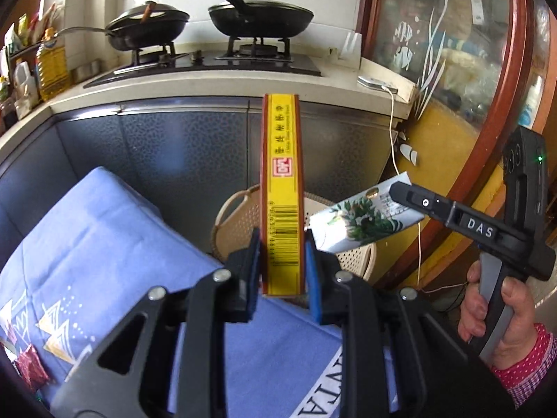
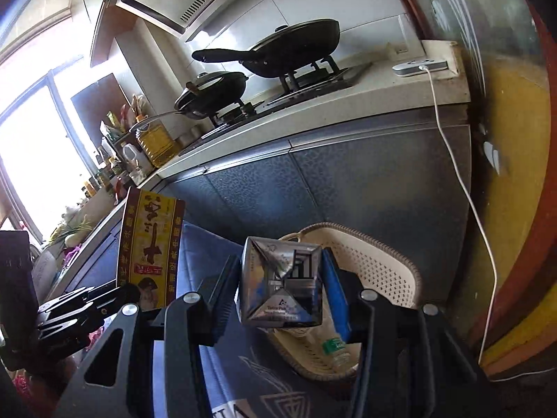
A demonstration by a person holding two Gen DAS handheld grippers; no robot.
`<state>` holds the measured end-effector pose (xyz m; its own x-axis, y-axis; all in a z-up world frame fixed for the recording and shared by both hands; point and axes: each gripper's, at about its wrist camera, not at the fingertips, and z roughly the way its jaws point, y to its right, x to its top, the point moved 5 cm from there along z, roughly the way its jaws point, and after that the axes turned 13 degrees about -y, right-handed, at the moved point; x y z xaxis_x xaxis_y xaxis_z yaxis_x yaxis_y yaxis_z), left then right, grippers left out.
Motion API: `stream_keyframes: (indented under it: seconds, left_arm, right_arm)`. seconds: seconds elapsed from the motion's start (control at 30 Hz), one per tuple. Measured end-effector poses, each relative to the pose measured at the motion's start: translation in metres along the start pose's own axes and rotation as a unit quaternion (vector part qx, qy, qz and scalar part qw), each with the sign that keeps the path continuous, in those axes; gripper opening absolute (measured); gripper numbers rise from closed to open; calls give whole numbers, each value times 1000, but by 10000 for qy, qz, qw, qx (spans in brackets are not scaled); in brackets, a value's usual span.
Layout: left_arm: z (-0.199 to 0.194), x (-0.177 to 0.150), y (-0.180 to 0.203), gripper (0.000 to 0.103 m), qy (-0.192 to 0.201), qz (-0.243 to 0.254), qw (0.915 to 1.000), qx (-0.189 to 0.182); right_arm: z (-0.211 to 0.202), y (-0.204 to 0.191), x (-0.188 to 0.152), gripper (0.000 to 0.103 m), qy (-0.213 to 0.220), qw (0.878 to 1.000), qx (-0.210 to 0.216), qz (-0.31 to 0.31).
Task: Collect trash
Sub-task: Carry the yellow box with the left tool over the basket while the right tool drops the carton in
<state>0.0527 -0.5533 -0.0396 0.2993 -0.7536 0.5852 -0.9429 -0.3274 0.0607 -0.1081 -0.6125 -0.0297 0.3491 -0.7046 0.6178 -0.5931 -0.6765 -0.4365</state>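
My left gripper [image 1: 282, 264] is shut on a flat yellow and brown box [image 1: 282, 188], held upright above the blue-clothed table. The same box shows in the right wrist view [image 2: 149, 247], held by the left gripper [image 2: 115, 296]. My right gripper [image 2: 278, 285] is shut on a white drink carton [image 2: 280, 282] with a green leaf print, held over the beige perforated basket [image 2: 379, 268]. In the left wrist view the carton [image 1: 358, 219] and the right gripper [image 1: 400, 188] hang just above the basket [image 1: 236, 223]. A plastic bottle [image 2: 336, 348] lies inside the basket.
A blue tablecloth [image 1: 97, 244] covers the table, with a red wrapper [image 1: 31, 365] at its left edge. Behind stands a kitchen counter [image 1: 216, 82] with two black pans [image 1: 259, 17] on a stove, an oil bottle [image 1: 52, 62], and a white charging cable [image 2: 459, 174] hanging down.
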Motion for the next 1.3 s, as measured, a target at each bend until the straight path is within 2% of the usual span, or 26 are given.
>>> stream_keyframes:
  seconds: [0.2, 0.63, 1.17, 1.27, 1.3]
  left_arm:
    - [38, 10, 10, 22, -188, 154, 9996, 109]
    - [90, 5, 13, 22, -589, 252, 9975, 298]
    - [116, 0, 14, 23, -760, 287, 9959, 409]
    - [116, 0, 15, 23, -754, 278, 9960, 379]
    - [116, 1, 15, 27, -769, 283, 9960, 347]
  right_arm:
    - [15, 16, -5, 47, -59, 9995, -317, -57]
    - [52, 37, -10, 47, -286, 9982, -530, 22]
    - [85, 48, -18, 47, -688, 9951, -693, 129]
    - [87, 46, -16, 51, -615, 9942, -883, 37]
    - [85, 44, -15, 57, -547, 9939, -952, -31]
